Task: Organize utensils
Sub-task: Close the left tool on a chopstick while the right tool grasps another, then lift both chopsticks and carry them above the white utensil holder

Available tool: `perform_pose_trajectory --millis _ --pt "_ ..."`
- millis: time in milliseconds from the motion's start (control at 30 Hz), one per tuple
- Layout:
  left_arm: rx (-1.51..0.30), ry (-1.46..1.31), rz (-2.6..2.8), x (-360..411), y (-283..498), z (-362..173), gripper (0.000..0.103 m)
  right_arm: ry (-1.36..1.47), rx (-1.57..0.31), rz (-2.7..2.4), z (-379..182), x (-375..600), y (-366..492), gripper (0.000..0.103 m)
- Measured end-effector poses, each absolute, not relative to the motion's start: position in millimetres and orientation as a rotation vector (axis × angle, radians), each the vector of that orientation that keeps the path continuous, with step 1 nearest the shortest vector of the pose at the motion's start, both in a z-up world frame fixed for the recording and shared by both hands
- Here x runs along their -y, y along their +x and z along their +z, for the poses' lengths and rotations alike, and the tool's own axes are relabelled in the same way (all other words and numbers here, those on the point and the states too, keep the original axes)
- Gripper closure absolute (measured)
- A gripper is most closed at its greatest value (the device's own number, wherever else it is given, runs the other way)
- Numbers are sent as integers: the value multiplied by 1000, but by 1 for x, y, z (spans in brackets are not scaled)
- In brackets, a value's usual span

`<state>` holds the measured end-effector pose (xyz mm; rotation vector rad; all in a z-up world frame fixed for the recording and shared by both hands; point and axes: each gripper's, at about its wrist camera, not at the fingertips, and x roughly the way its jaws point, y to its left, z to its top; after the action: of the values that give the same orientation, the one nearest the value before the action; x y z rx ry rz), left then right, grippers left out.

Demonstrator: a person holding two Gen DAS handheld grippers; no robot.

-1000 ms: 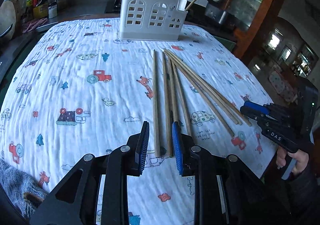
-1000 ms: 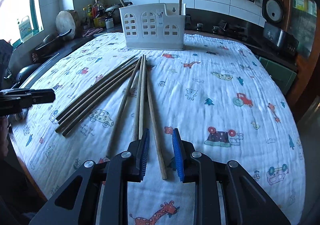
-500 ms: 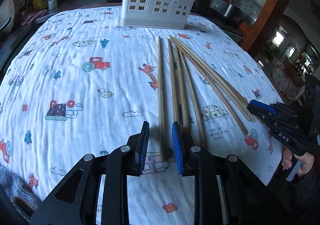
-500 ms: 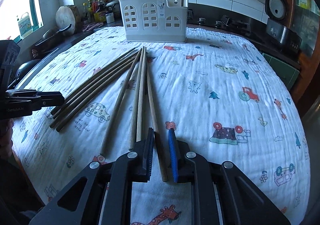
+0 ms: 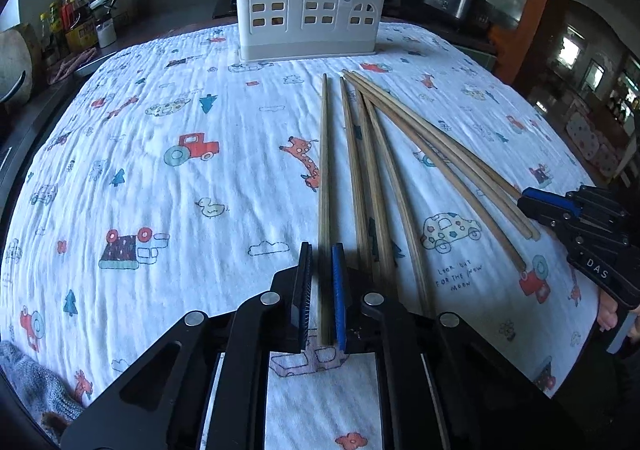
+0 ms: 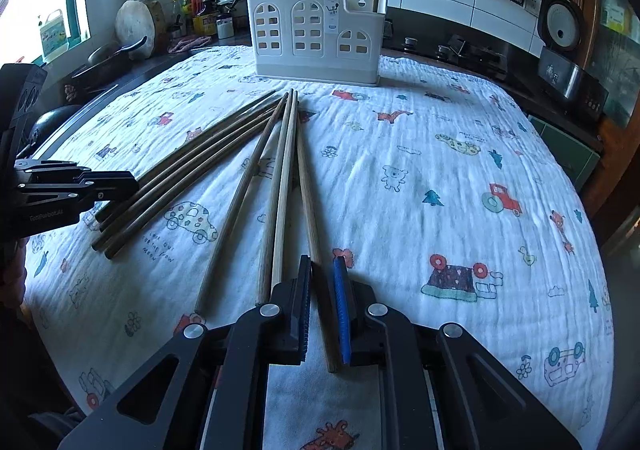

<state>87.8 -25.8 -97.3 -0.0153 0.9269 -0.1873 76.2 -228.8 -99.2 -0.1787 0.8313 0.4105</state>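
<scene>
Left hand-held gripper: jaws narrowed onto the leftmost chopstick, which lies on the patterned cloth of the table; this view alone shows glass cabinets at 2 o'clock. Right hand-held gripper: jaws likewise clamped on the rightmost chopstick; only here is a window seen, at 10 o'clock. The white utensil holder stands at 12 o'clock. Both chopsticks' near ends are partly hidden between the pads.

Matt wooden chopsticks lie on crinkled printed cloth before a smooth plastic holder.
</scene>
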Motion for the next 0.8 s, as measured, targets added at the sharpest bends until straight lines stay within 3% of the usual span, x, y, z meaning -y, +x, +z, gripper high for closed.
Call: perform_pose_trajectory --millis 400,800 --pt "-871 -59 -208 14 76 -66 97 -169 -781 416 -78 227 68 96" --pt "-728 -69 -220 4 88 -4 97 -149 -603 421 -1 222 72 96"
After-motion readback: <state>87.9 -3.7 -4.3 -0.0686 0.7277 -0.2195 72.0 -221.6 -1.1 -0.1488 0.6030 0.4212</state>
